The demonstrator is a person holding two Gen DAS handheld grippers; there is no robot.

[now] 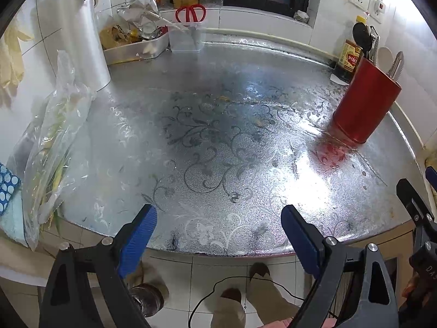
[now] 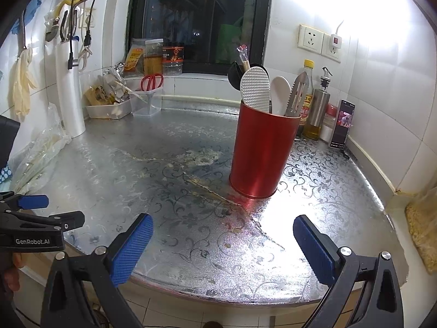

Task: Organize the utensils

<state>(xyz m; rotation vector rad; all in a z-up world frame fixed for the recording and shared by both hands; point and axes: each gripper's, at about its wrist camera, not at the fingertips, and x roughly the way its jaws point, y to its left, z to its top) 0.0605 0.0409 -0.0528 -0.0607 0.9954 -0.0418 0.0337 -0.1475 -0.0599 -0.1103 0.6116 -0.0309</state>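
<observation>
Foil-covered floral counter [image 2: 164, 164] under white wall tiles [image 2: 396, 82], both grippers [image 1: 218, 235] [image 2: 222, 243] wide and empty.

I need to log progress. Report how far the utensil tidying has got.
Looks nearly done: the white paddle, spoon and slotted spatula stand in the red holder, and no loose utensil shows on the counter. In hand: nothing; the left gripper and right gripper are both open and empty. Possibly left: the red scissors sit in a clear box.
</observation>
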